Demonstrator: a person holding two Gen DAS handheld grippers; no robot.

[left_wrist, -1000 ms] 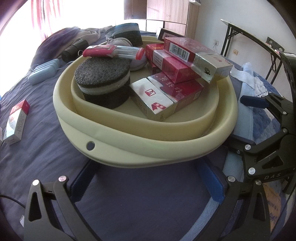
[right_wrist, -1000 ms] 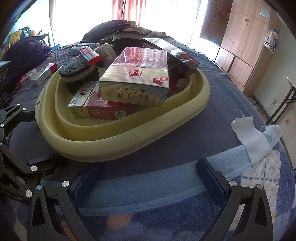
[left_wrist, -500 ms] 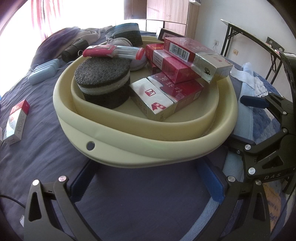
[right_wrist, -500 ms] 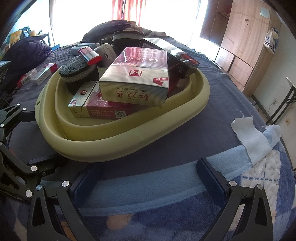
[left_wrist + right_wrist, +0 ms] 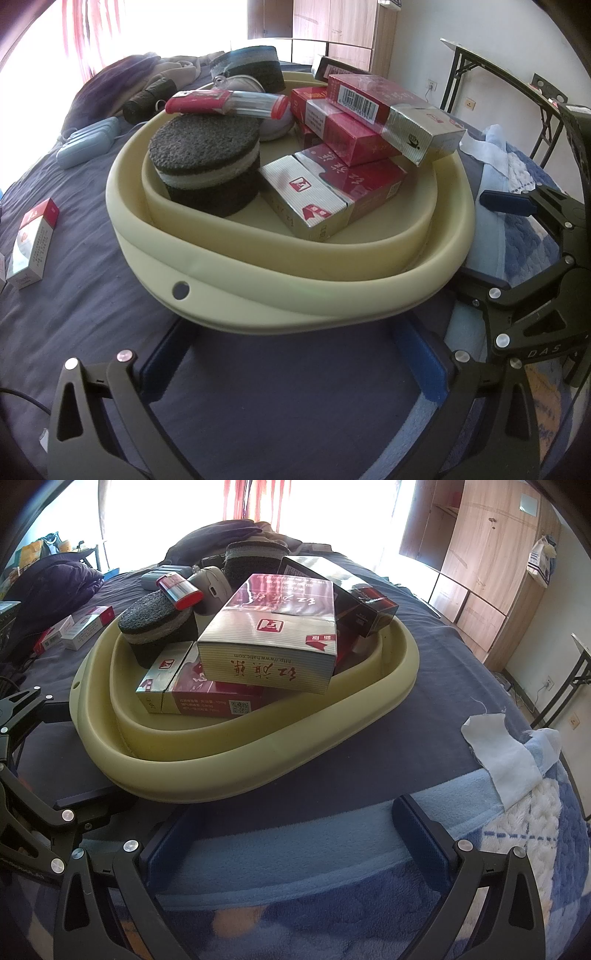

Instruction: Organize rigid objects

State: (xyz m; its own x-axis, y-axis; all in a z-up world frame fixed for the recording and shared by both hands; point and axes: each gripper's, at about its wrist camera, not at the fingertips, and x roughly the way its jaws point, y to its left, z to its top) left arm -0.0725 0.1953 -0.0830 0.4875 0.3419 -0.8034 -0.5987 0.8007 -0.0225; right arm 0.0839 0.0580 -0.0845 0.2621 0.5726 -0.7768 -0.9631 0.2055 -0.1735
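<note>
Left wrist view: basin (image 5: 295, 295) holds cartons, sponge (image 5: 205, 162), tube; 1 cigarette pack (image 5: 35, 243) left on bed. Left gripper (image 5: 295, 347), right gripper (image 5: 295, 827): fingers spread wide, empty.

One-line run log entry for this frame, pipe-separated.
left tongs: open, empty | right tongs: open, empty | basin: on bed, holds cartons and sponge | loose packs: on bed left of basin
</note>
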